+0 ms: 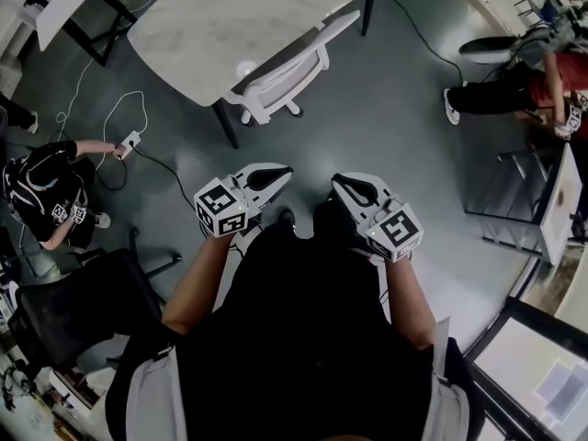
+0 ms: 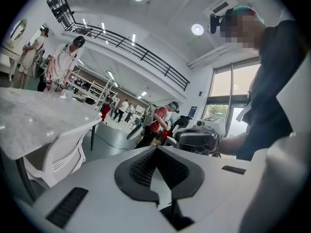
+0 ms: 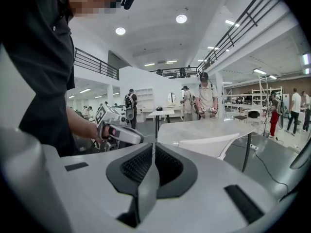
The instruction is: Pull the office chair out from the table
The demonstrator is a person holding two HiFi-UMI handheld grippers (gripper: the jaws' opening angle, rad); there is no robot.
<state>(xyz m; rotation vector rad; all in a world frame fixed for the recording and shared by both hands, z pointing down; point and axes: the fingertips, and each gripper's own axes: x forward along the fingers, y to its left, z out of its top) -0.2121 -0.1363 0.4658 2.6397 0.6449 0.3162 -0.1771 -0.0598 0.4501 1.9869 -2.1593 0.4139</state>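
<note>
The white office chair is tucked under the near edge of the pale marble-topped table, at the top of the head view. My left gripper and right gripper are held side by side in front of my body, well short of the chair, and both point toward it. Both are shut with nothing between the jaws. In the left gripper view the chair sits under the table at the left. In the right gripper view the chair's back shows at the table edge.
A black office chair stands at lower left. A person crouches on the floor by a power strip and its white cable. Another person is at the right, near a white table. Grey floor lies between me and the chair.
</note>
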